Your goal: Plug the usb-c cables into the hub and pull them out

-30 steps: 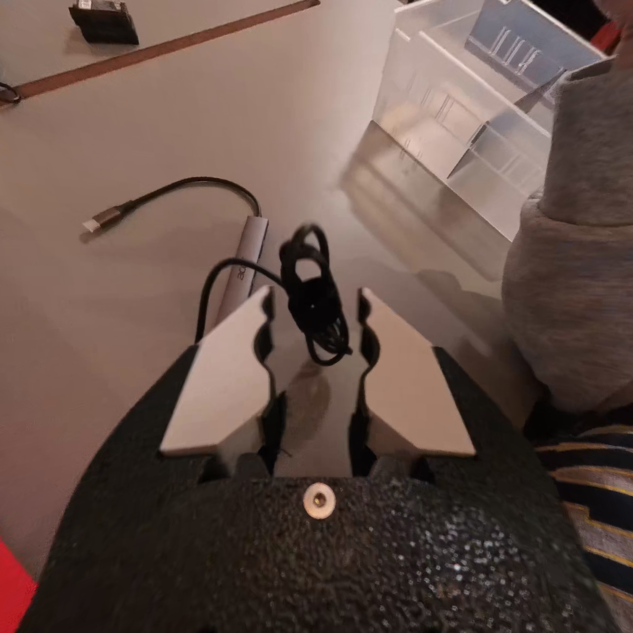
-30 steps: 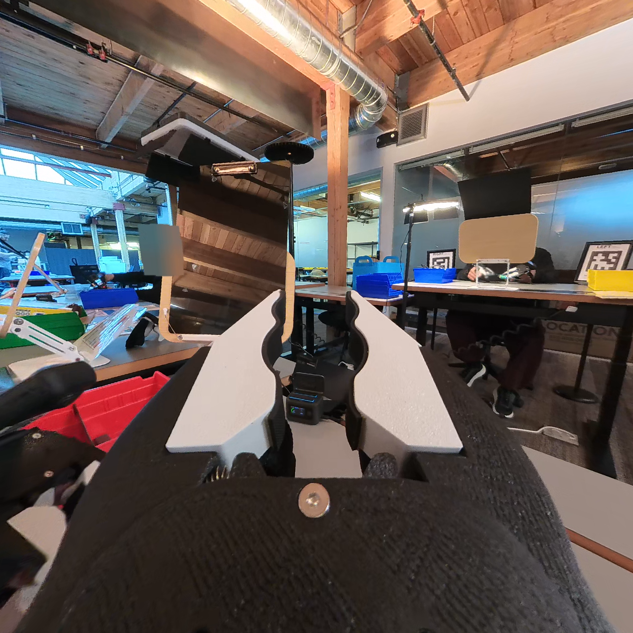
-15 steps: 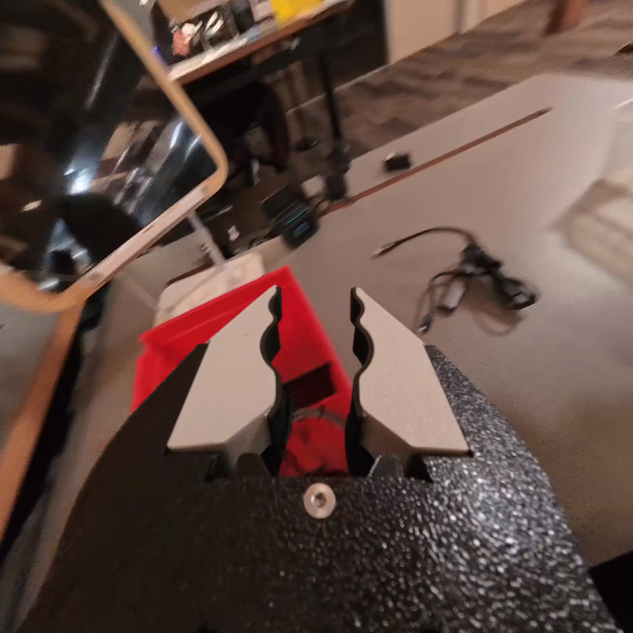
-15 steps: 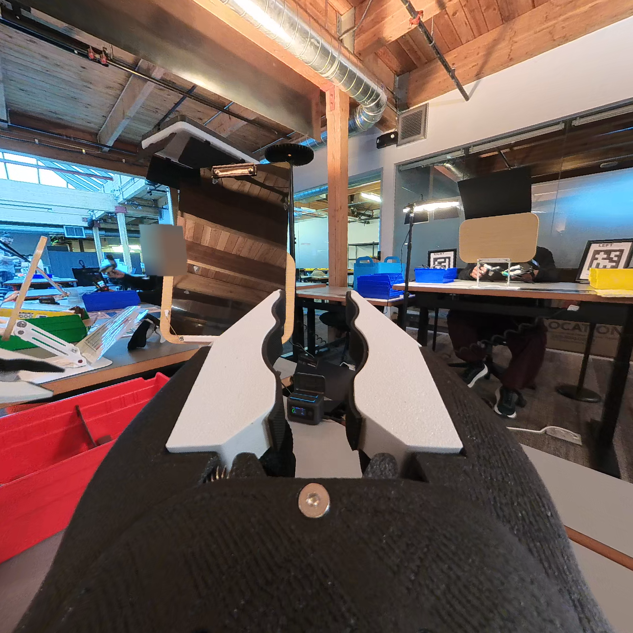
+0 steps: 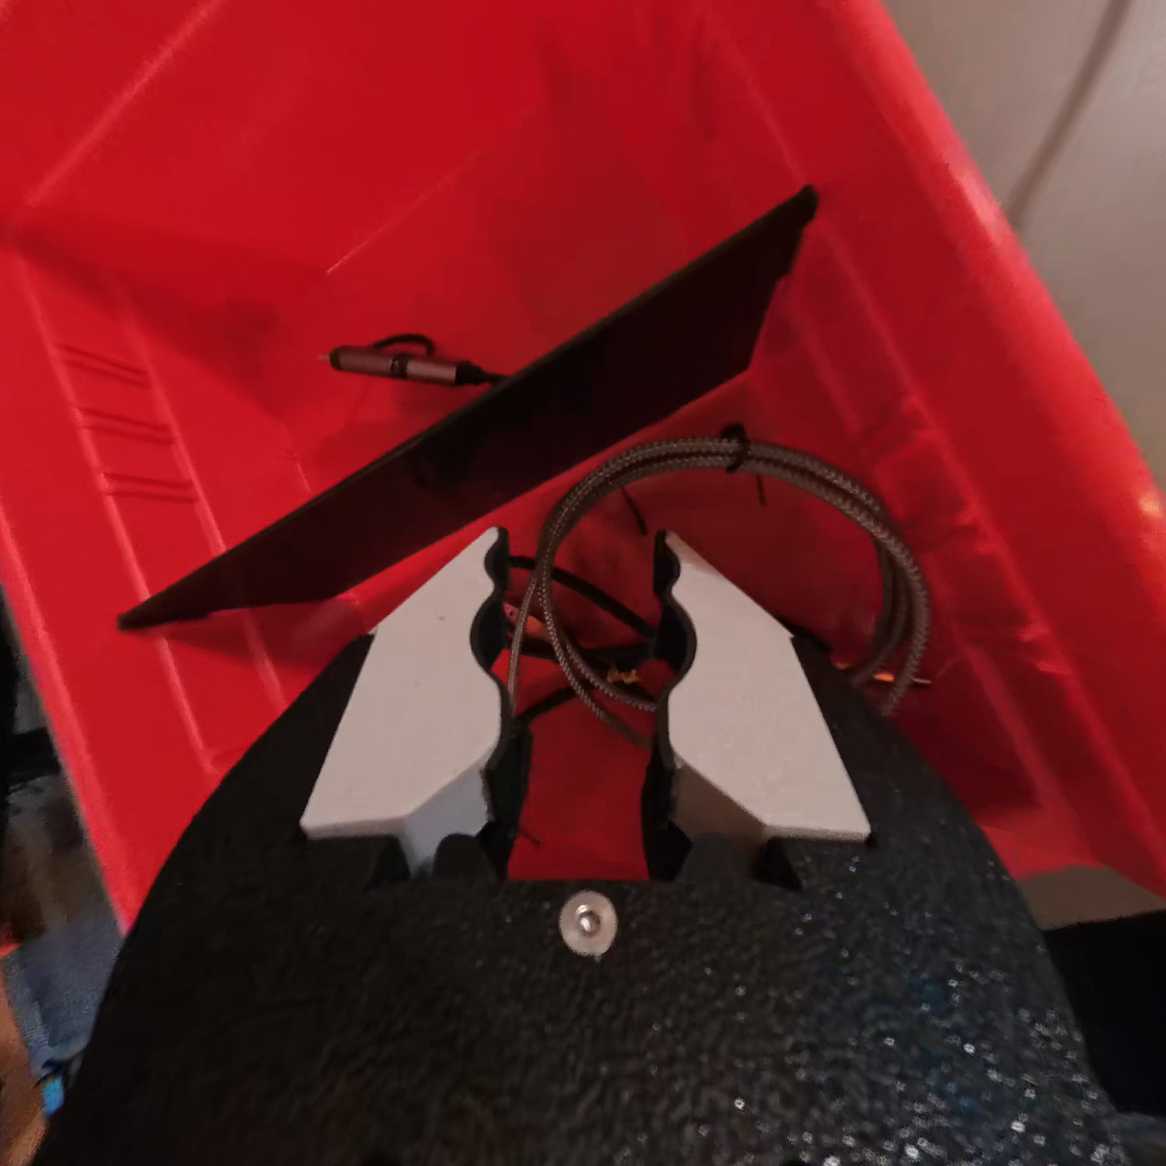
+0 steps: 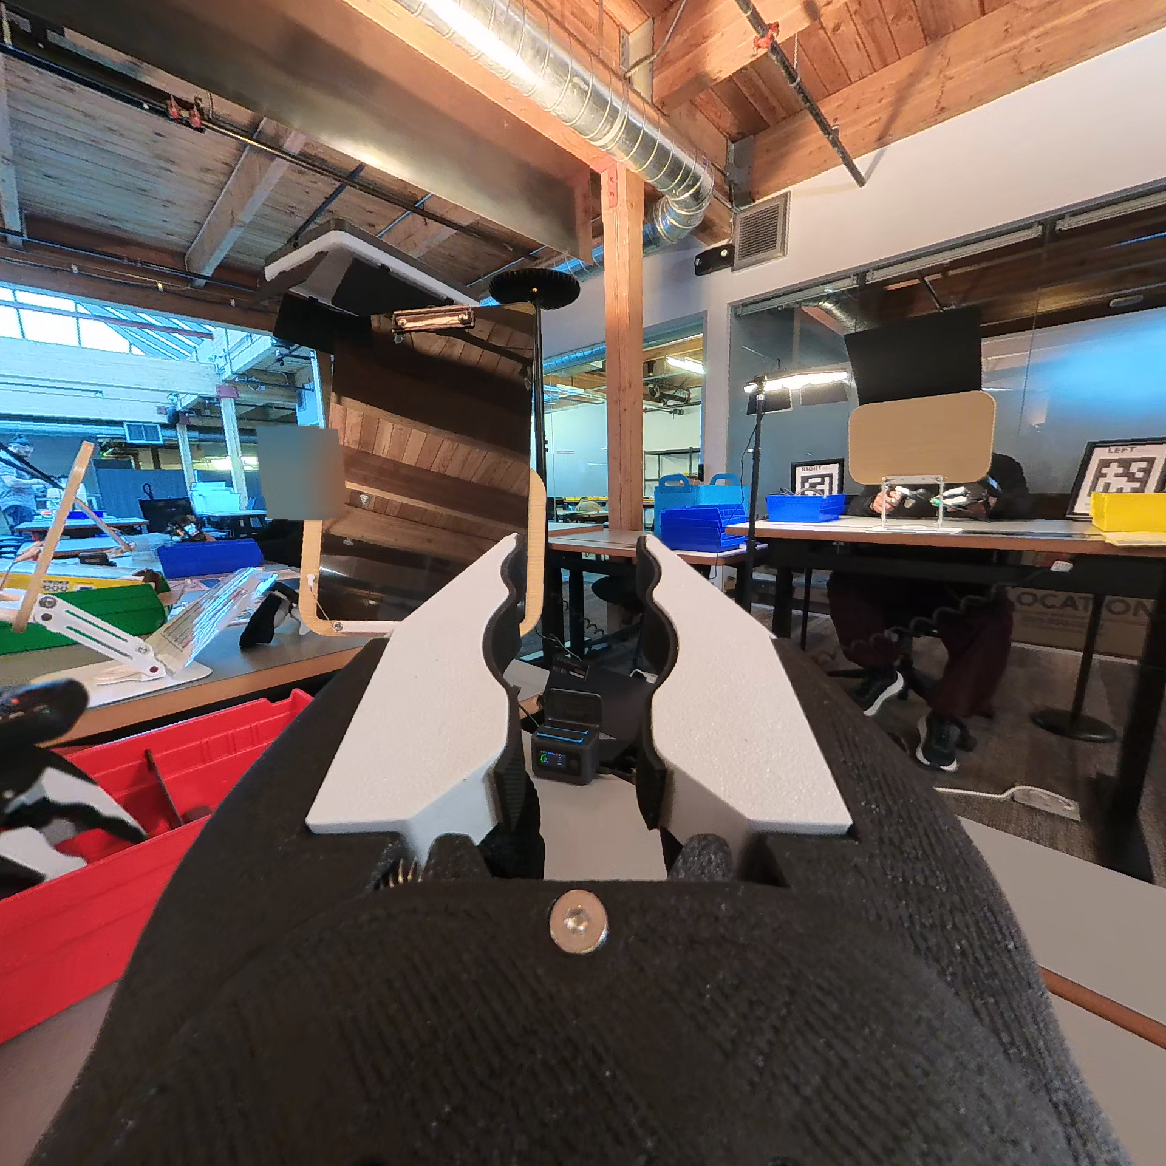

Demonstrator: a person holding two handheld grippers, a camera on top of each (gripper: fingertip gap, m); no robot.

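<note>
Your left gripper [image 5: 580, 549] is over the red bin [image 5: 946, 441], jaws apart, not clamping anything. Coiled braided cable [image 5: 725, 454] lies under them, running out to 2 o'clock. Black divider [image 5: 505, 429] at 11. Your right gripper [image 6: 579, 549] has jaws apart and bare, pointing at the room.

One red bin [image 5: 189, 189] holds one black divider [image 5: 505, 429], one coiled braided cable [image 5: 883, 568] and one grey adapter [image 5: 394, 365]. Two grippers work the scene: the left [image 5: 580, 549] and the right [image 6: 579, 555]. Across the room sit one mirror [image 6: 435, 479], one small black charger [image 6: 565, 744], one wooden post [image 6: 623, 353], one yellow bin [image 6: 1129, 511] and at least three blue bins [image 6: 804, 506].
</note>
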